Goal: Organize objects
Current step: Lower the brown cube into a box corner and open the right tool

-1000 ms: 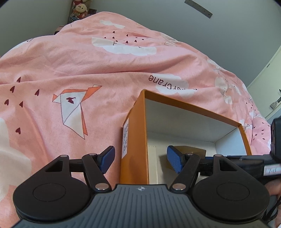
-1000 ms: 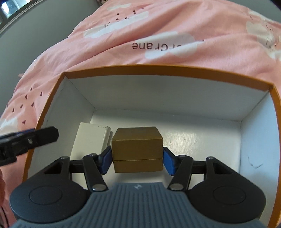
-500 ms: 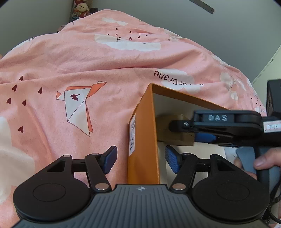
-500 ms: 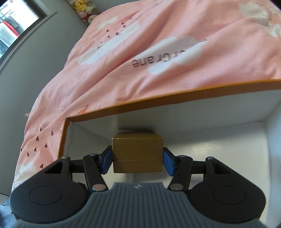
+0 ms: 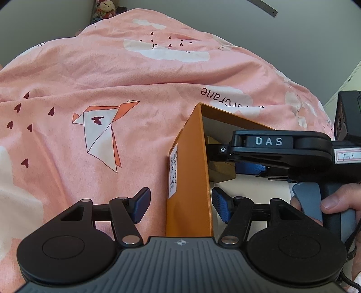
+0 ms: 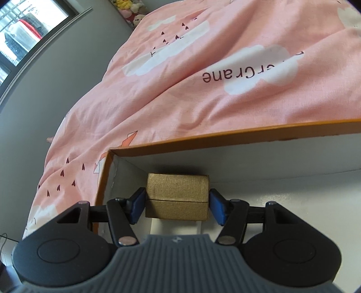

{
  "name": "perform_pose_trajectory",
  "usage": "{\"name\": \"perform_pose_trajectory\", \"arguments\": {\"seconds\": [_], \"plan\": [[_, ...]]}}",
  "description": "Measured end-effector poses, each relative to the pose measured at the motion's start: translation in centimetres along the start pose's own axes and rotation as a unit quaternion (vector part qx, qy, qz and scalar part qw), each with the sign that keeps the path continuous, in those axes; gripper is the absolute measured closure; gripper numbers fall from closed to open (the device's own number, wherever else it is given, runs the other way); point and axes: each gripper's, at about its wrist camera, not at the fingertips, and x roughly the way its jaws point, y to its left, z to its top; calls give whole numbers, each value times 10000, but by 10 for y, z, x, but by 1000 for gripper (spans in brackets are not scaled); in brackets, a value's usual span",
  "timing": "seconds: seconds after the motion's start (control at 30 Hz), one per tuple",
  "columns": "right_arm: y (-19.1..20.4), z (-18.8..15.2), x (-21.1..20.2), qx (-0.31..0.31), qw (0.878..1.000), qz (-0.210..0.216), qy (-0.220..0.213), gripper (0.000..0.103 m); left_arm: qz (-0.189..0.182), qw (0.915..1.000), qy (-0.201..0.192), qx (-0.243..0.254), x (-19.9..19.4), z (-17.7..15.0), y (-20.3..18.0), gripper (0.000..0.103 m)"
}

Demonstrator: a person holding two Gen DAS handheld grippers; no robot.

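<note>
An orange box [image 5: 191,180] with a white inside sits on the pink bed cover. My left gripper [image 5: 180,202] is open, its fingers astride the box's left wall without touching it. My right gripper [image 6: 177,204] is shut on a small gold box [image 6: 177,196] and holds it inside the orange box [image 6: 225,137], near the far left corner. A white box [image 6: 176,226] lies on the floor under it. In the left wrist view the right gripper [image 5: 282,148] reaches in from the right with the gold box [image 5: 222,172] partly hidden.
The pink quilt [image 5: 112,90] with cloud and paper-crane prints covers the bed all around. Grey walls stand behind. Plush toys [image 5: 105,9] sit at the far corner. A window [image 6: 27,29] is at the left in the right wrist view.
My right gripper carried the gold box up and toward the orange box's far left corner, over the white box. My left gripper shifted slightly, still open astride the wall.
</note>
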Motion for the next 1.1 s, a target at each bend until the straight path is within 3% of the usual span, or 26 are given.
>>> {"name": "perform_pose_trajectory", "arguments": {"seconds": [0.23,0.3,0.33,0.43,0.73,1.0,1.1], "plan": [[-4,-1,-7,24,9999,120,-18,39,-16,10000,8,11,1,0,0,30],[-5,-1,-5,23,9999,94,34,52,-14,10000,6,14,1,0,-1,30],[-6,-2,-3,38,9999,119,70,64,-10,10000,0,15,0,0,-1,30],[-7,-3,0,67,9998,143,93,68,-7,10000,-29,24,-1,0,-3,30],[3,-7,-8,-288,9996,-38,17,67,64,9992,-339,202,-18,-3,-12,30],[18,-33,-68,-1195,9893,-411,-728,61,159,9929,-1074,496,-59,-12,-31,27],[20,-50,-94,-1574,9807,-564,-1013,50,136,9889,-1310,684,-75,-19,-42,25]]}}
